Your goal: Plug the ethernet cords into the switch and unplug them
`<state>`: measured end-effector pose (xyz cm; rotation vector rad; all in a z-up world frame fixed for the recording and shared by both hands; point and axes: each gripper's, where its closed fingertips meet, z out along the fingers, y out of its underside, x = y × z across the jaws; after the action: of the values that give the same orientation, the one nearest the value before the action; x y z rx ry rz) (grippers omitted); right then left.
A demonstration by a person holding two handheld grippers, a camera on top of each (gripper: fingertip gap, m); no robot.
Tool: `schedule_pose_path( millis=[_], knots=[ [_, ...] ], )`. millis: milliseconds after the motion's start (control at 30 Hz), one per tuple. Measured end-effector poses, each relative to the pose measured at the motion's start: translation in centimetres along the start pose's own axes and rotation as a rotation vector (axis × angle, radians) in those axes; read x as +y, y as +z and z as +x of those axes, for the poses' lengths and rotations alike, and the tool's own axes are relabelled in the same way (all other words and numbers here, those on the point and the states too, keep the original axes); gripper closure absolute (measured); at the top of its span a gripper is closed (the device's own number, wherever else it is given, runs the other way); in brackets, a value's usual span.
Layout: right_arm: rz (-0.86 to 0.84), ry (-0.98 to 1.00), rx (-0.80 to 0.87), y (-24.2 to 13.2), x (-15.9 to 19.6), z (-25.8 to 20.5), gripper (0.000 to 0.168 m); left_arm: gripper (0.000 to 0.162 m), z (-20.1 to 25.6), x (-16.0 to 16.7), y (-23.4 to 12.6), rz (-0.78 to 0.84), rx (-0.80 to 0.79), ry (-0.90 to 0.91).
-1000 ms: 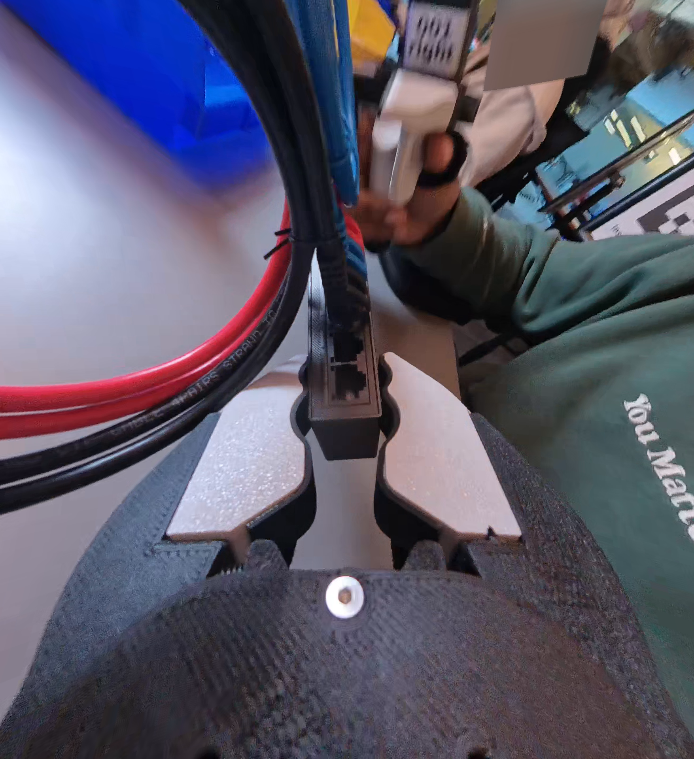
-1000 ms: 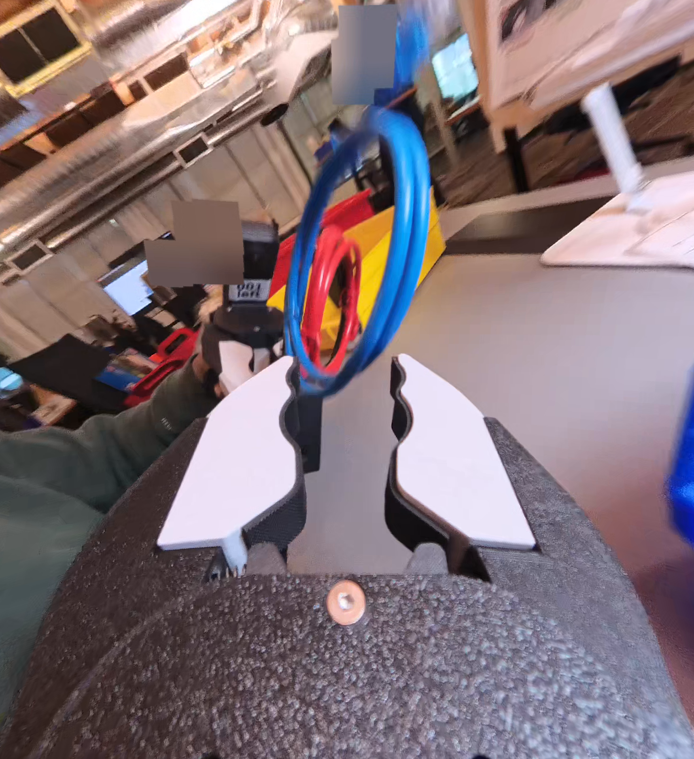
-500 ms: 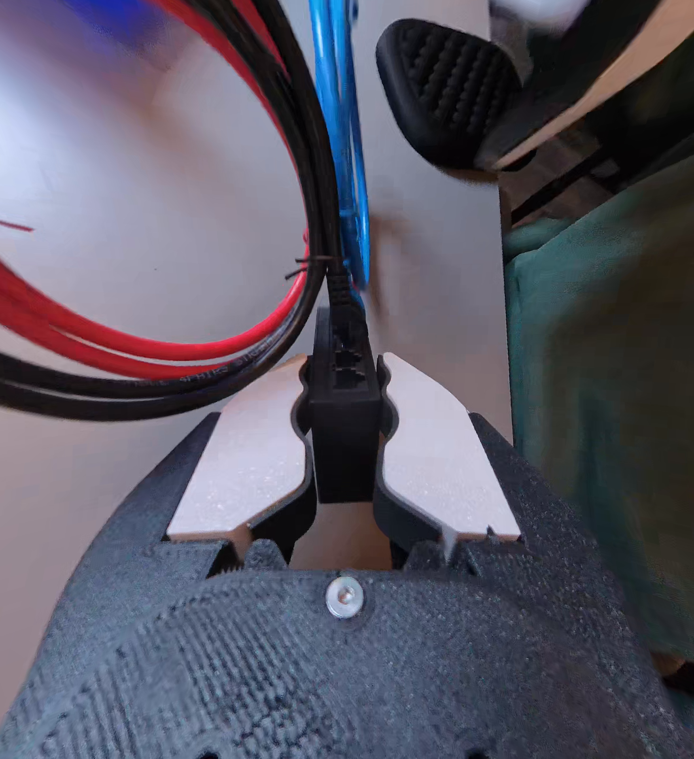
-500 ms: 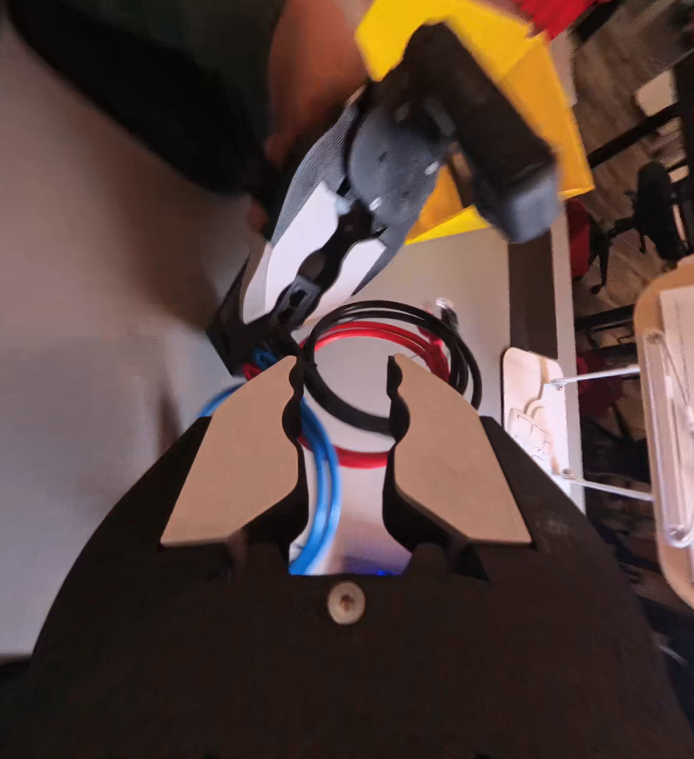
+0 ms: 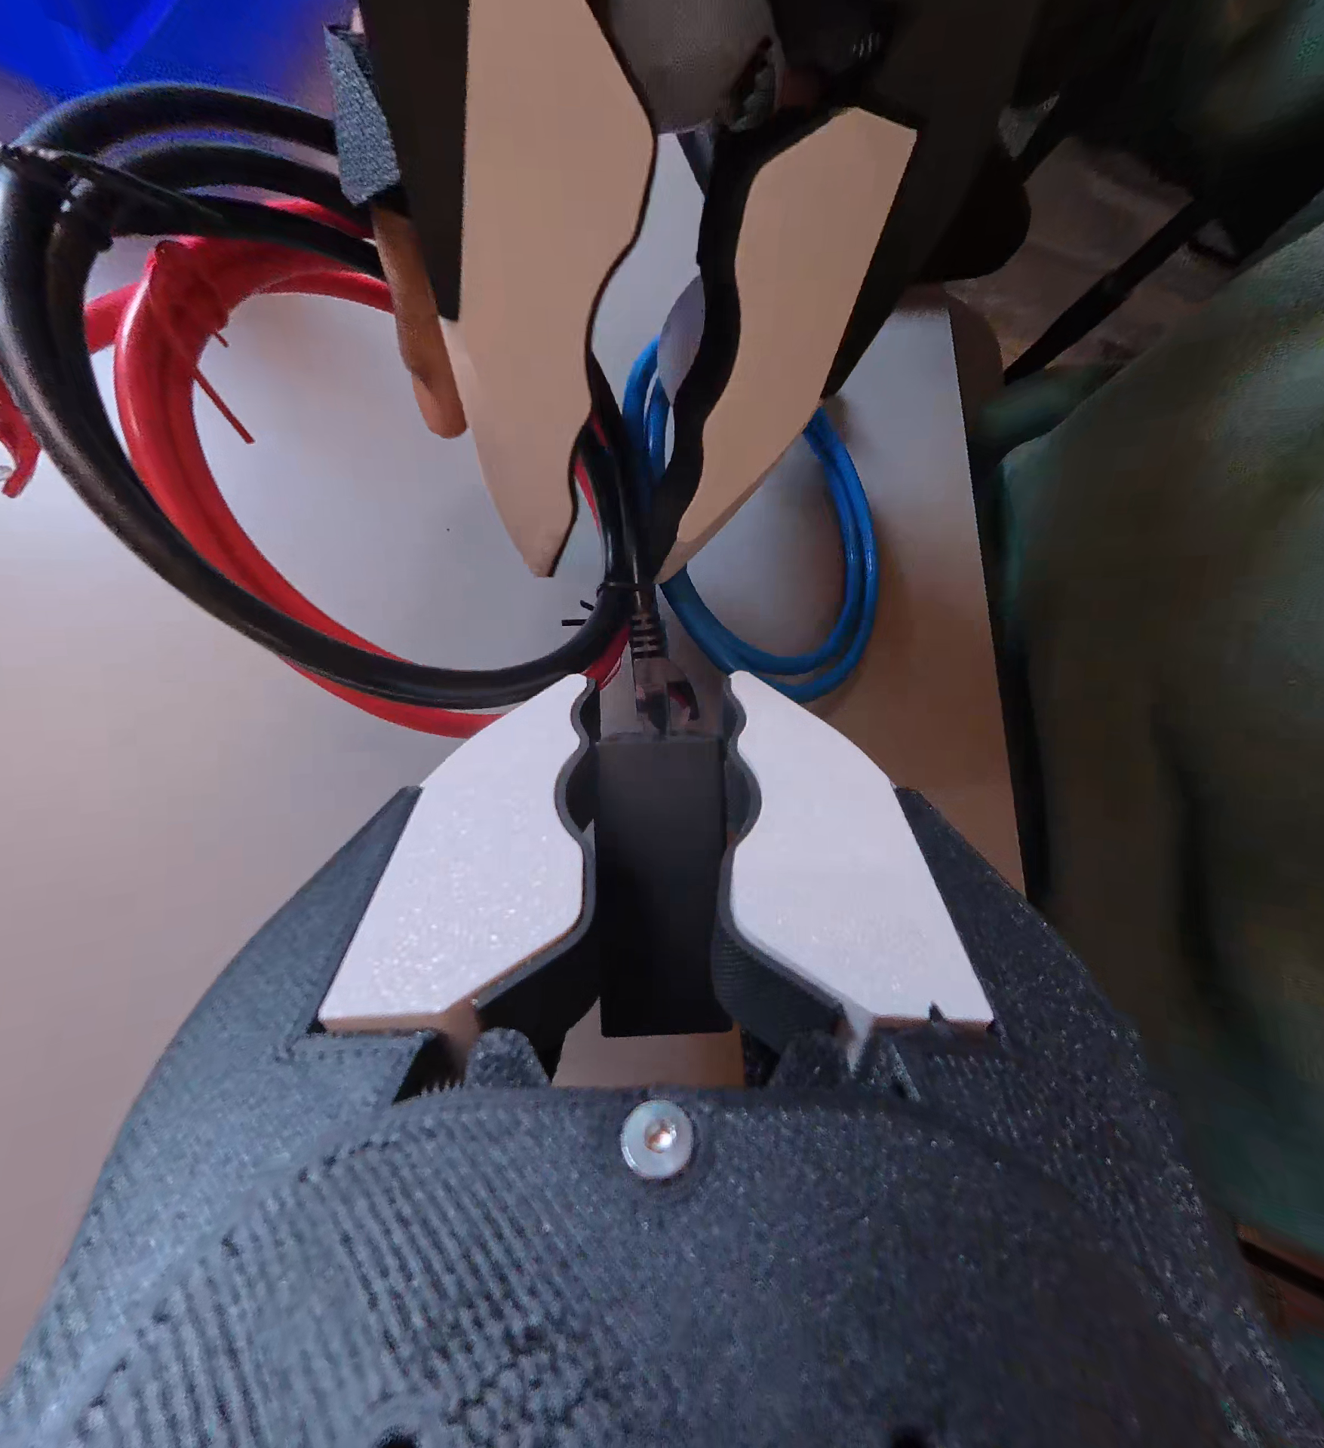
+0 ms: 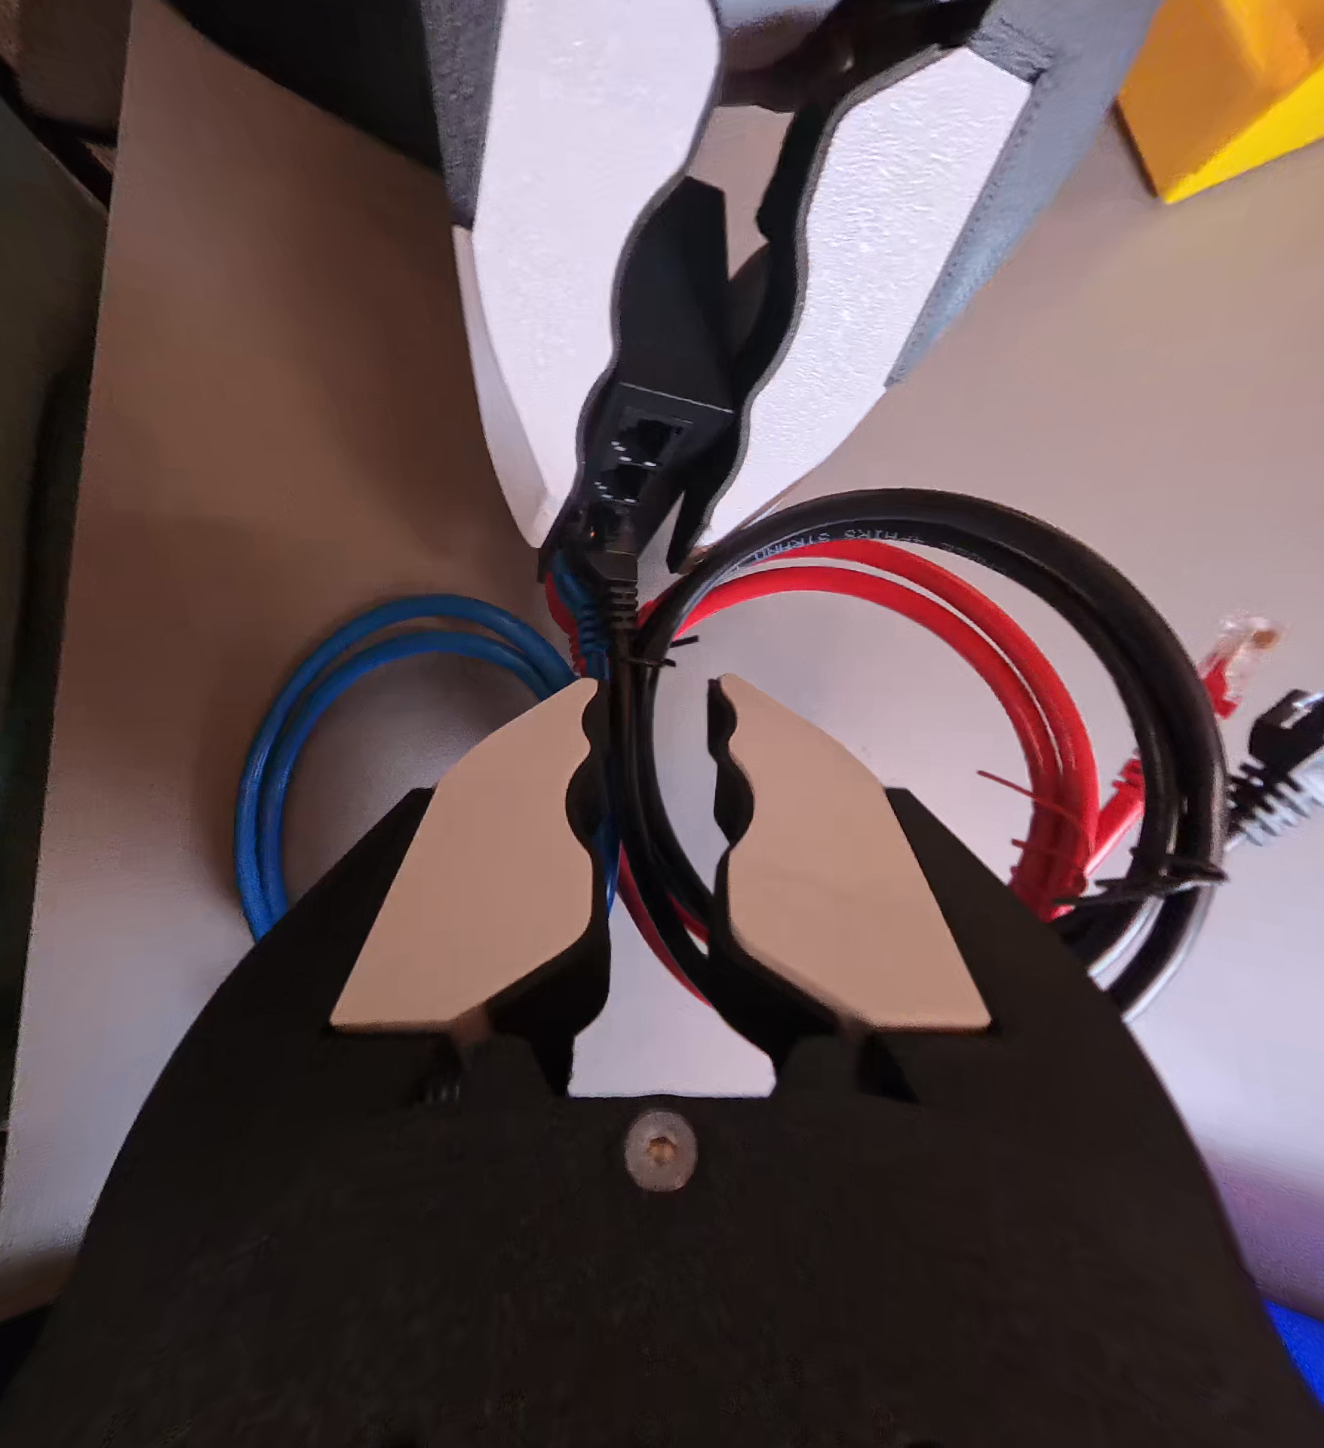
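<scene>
My left gripper (image 5: 658, 689) is shut on the small black switch (image 5: 658, 870); it also shows at the top of the right wrist view (image 6: 611, 541). The switch (image 6: 666, 329) has a black cord (image 6: 1035, 541), a red cord (image 6: 956, 627) and a blue cord (image 6: 345, 666) plugged in, and two ports look free. The coils lie on the table. My right gripper (image 6: 654, 689) is open. Its fingers straddle the black cord just behind the black plug (image 6: 615, 580). In the left wrist view the right gripper (image 5: 604, 568) comes in from above, around the black cord (image 5: 172, 517).
The loose red plug (image 6: 1238, 650) and black plug (image 6: 1317, 752) lie at the right. A yellow bin (image 6: 1254, 94) stands beyond them, and a blue bin (image 5: 94, 39) at the far left. The table edge (image 5: 972, 548) and a person's green sleeve (image 5: 1191, 705) are close by. Both grippers' tips are close together, under 4 cm apart.
Both grippers have swung down towards the table. The right gripper has closed in on the switch and now straddles the black cord. The left gripper has kept hold of the switch.
</scene>
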<state>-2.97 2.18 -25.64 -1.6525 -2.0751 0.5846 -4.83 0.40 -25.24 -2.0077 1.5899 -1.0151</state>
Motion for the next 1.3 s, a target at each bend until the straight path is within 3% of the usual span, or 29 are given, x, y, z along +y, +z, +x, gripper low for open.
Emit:
schedule_pose_path(
  millis=[33,233,300,433,600,667,733,800,900,1033,1200,1300],
  knots=[
    [-0.001,0.017,-0.005,0.0,0.2,0.0,0.142,0.133,0.0,-0.1,0.2,0.000,0.002,-0.002],
    [-0.054,0.045,-0.044,1.7,1.0,-1.2,0.155,0.133,0.1,0.0,1.1,-0.019,-0.003,0.031],
    [0.057,0.148,-0.045,1.0,0.3,-0.6,0.156,0.132,-0.2,-0.4,0.2,0.055,0.005,0.030],
    [0.264,0.367,-0.135,-1.0,0.7,-0.2,0.156,0.103,-0.9,-1.2,-2.9,0.229,0.029,-0.012],
    [0.512,0.616,-0.154,-2.4,1.6,1.4,0.156,0.100,-1.8,-2.1,-1.4,0.323,0.052,-0.106],
    [0.511,0.615,-0.144,-2.3,1.9,1.3,0.156,0.118,-2.7,-3.1,-1.3,0.391,0.057,-0.195],
    [0.536,0.594,-0.159,-2.3,1.3,0.7,0.156,0.130,-2.3,-4.3,-1.9,0.511,0.210,-0.324],
    [0.543,0.577,-0.167,-2.3,0.9,0.4,0.155,0.131,-2.1,-4.4,-2.3,0.557,0.301,-0.402],
    [0.500,0.520,-0.056,-2.3,1.4,1.2,0.151,0.132,-2.6,-3.7,-1.8,0.490,0.195,-0.346],
    [0.548,0.386,0.090,-5.1,0.2,1.9,0.144,0.133,-2.4,-3.7,-1.6,0.471,0.172,-0.334],
    [0.486,0.350,0.047,-3.0,-0.7,0.7,0.141,0.133,-1.8,-4.2,-1.2,0.461,0.156,-0.286],
    [0.508,0.387,-0.017,-2.6,-0.9,0.6,0.151,0.132,-1.4,-4.2,-1.0,0.456,0.146,-0.267]
  ],
)
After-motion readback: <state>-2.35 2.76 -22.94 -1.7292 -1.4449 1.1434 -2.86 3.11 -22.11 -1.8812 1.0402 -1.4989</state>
